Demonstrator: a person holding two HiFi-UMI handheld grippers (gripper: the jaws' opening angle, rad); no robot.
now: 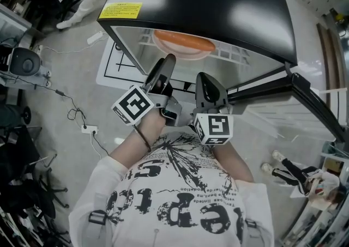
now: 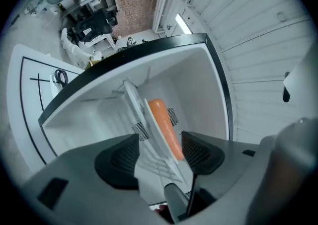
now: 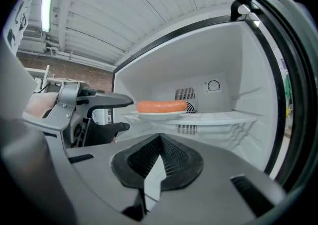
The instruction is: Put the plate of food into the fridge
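A white plate (image 1: 182, 50) with a long orange piece of food (image 1: 182, 40) rests on the wire shelf (image 1: 237, 55) inside the open fridge (image 1: 207, 6). My left gripper (image 1: 164, 68) hovers just in front of the shelf. Its jaws stand open with nothing between them; in the left gripper view, the plate (image 2: 148, 117) and food (image 2: 166, 127) lie beyond the left gripper (image 2: 158, 152). My right gripper (image 1: 210, 85) is beside it, shut and empty. From the right gripper (image 3: 160, 157) I see the plate (image 3: 159, 114), the food (image 3: 161, 106) and the left gripper (image 3: 107, 114) clear of the plate.
The fridge door (image 1: 305, 104) hangs open to the right. On the floor to the left lie a power strip (image 1: 87, 129) with cables and a round fan-like device (image 1: 24, 61). Shoes (image 1: 289, 172) and clutter sit at the lower right.
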